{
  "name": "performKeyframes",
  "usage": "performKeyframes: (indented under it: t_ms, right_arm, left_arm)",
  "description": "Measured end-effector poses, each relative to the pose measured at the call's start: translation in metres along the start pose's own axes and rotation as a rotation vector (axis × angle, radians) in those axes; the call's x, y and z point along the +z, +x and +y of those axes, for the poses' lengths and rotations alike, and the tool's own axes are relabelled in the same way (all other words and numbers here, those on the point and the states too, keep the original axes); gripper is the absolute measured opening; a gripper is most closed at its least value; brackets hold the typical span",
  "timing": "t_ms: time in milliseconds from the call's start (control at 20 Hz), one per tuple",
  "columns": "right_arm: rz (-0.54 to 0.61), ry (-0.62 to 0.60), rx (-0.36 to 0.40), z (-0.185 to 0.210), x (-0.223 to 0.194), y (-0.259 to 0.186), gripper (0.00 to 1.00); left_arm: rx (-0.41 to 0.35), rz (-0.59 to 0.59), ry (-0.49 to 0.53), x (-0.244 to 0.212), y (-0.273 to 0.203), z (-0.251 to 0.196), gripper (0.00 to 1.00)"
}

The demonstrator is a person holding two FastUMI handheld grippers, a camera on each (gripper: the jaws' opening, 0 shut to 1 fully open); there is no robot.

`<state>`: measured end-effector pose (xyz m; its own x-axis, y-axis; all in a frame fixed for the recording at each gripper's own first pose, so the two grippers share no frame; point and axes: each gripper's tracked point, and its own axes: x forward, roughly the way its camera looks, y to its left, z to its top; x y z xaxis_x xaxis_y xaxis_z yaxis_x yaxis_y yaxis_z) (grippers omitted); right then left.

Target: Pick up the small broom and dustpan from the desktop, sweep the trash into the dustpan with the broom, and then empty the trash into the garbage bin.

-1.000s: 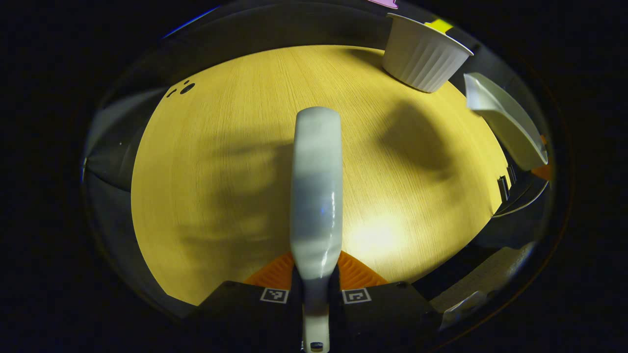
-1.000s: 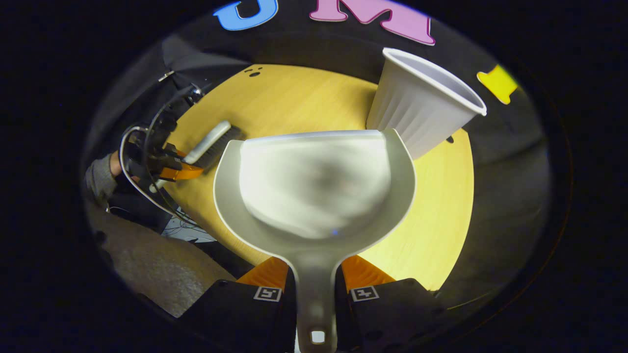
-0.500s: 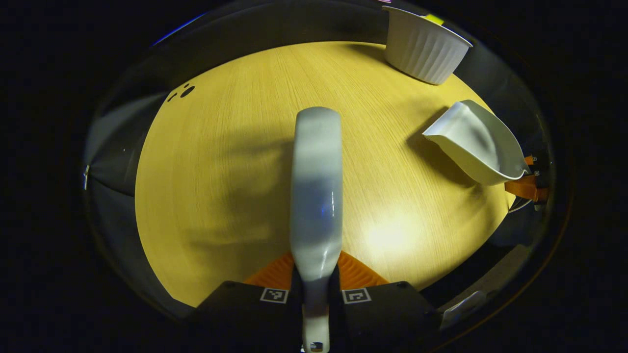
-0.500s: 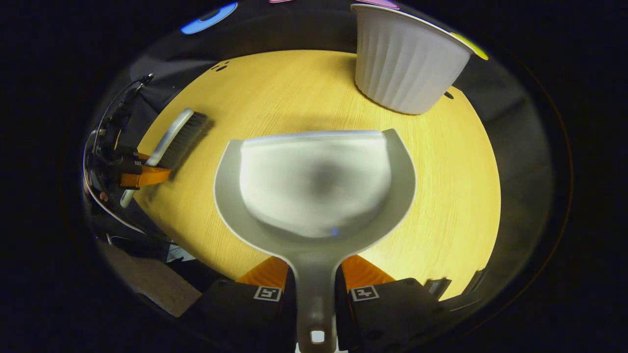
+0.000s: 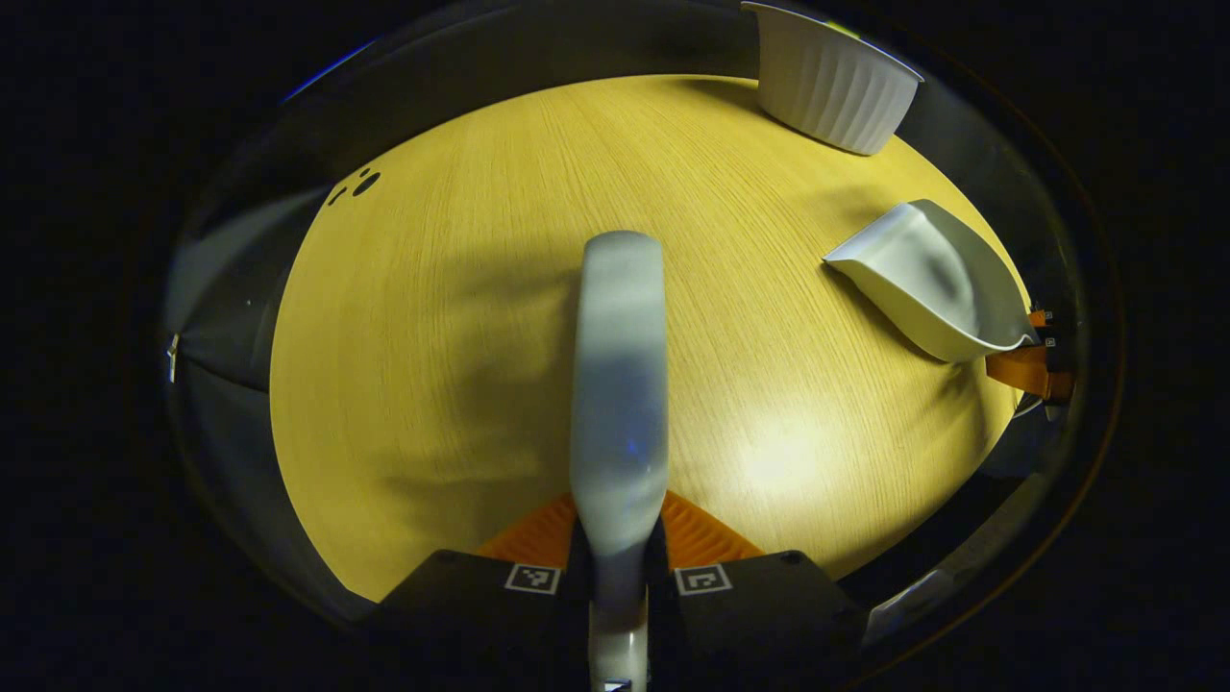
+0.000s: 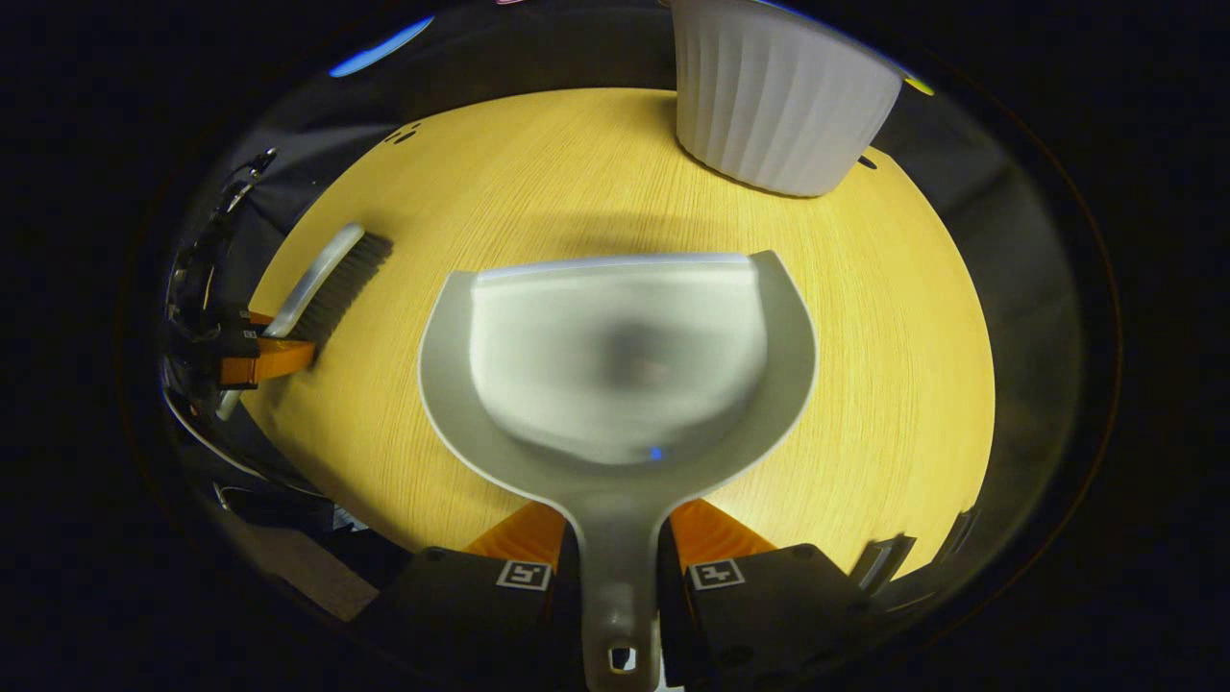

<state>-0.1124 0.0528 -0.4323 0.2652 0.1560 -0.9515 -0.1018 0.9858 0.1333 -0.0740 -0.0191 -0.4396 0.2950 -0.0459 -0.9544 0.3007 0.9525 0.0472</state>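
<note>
Now the left hand-held gripper (image 5: 618, 553) is clamped on the broom (image 5: 620, 384), both fingers pressing its handle, with the brush body reaching forward above the wooden desk (image 5: 461, 317). Likewise, the right hand-held gripper (image 6: 617, 557) is clamped on the handle of the dustpan (image 6: 615, 365), whose pan is held just above the desk, its front lip pointing toward the white ribbed garbage bin (image 6: 778, 106). That bin stands upright at the desk's far edge, beyond the dustpan; the broom lies well off to the dustpan's left.
</note>
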Motion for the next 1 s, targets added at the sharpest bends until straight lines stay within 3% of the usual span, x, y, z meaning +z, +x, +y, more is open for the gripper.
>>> performKeyframes:
  t_ms: [200,250,300,350,650,800,1000]
  right_arm:
    - [0.006,0.004,0.010,0.002,-0.002,0.000,0.38]
    - [0.020,-0.001,0.017,0.003,-0.004,0.000,0.34]
    - [0.025,-0.006,0.030,0.005,-0.006,0.000,0.34]
    - [0.023,-0.011,0.029,0.006,-0.005,-0.003,0.40]
    - [-0.056,0.005,0.059,0.006,0.004,-0.060,0.41]
    - [-0.183,0.015,0.060,0.002,0.034,-0.104,0.39]
    - [-0.405,0.023,0.060,0.004,0.092,-0.159,0.39]
  left_arm:
    - [0.011,-0.002,0.023,0.000,-0.002,0.004,0.30]
    - [0.005,0.000,0.031,-0.002,-0.003,0.002,0.30]
    - [0.004,0.004,0.036,-0.003,-0.002,0.003,0.24]
    - [0.002,0.009,0.039,-0.007,-0.003,0.003,0.38]
    - [0.025,-0.031,0.050,-0.013,-0.040,0.013,0.41]
    - [0.007,-0.132,0.031,0.006,-0.078,0.013,0.41]
    - [-0.008,-0.413,-0.024,0.079,-0.139,0.011,0.41]
